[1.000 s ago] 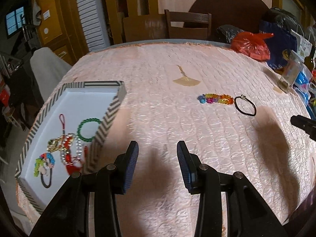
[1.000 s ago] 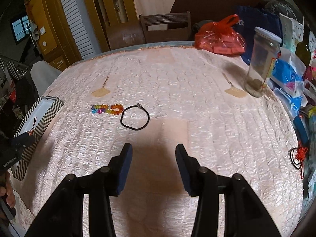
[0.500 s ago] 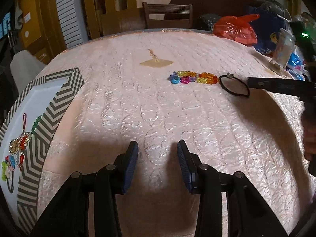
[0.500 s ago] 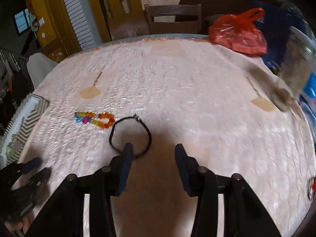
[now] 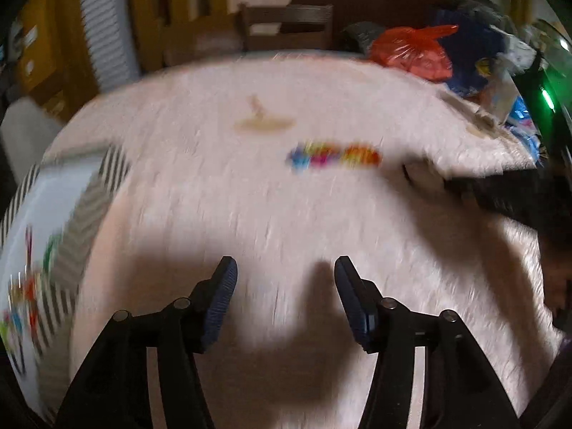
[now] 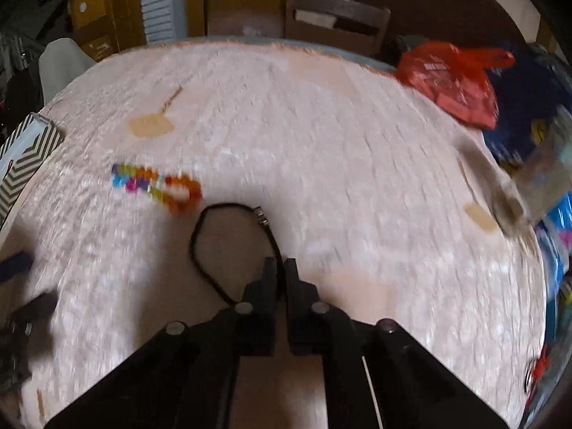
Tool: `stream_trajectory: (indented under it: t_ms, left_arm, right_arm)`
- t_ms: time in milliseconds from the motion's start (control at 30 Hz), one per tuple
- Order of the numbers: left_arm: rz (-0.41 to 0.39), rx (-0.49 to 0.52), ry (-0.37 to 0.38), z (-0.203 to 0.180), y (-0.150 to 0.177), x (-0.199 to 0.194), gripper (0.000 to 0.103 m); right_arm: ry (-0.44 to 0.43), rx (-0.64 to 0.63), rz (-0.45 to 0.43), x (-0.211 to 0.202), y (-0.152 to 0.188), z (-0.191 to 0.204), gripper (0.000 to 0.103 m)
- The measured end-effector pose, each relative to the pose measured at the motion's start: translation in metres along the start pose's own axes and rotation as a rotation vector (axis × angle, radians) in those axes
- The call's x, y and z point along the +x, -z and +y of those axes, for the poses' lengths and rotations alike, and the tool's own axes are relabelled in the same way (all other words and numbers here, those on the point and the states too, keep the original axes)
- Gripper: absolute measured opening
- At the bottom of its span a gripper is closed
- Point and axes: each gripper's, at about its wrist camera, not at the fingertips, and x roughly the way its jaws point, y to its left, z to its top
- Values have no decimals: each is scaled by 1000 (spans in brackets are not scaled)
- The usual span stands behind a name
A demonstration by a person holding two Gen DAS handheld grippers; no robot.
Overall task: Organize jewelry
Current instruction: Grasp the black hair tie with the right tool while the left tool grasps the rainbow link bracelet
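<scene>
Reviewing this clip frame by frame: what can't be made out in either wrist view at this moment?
- Left wrist view: jewelry in the chevron-edged white tray is smeared by motion blur; pieces unidentifiable.
- Left wrist view: the thin black cord bracelet is mostly covered by the right gripper.
- Right wrist view: whether the shut right gripper pinches the cord; its fingers hide the contact.
- Right wrist view: the tray is cut off at the left edge.

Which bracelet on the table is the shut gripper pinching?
The black cord bracelet, a thin plain loop; the right gripper pinches it. The rainbow bead bracelet lies untouched beside it.

left wrist: steeply down on table (image 5: 250, 196) | right wrist: same, closer | shared: colourful bead bracelet (image 5: 334, 155)
</scene>
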Motion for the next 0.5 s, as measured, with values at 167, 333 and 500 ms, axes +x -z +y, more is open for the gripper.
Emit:
stream_trajectory:
  t_ms: [167, 333, 500]
  left_arm:
    - [6, 90, 112, 2, -49, 29, 78]
    - [73, 294, 146, -18, -66, 71, 78]
    - [56, 318, 189, -21, -76, 78, 69]
  right_arm:
    - [-52, 82, 43, -17, 27, -20, 3]
    - [-83, 89, 40, -30, 49, -27, 3]
    - [-101, 101, 26, -34, 54, -30, 3]
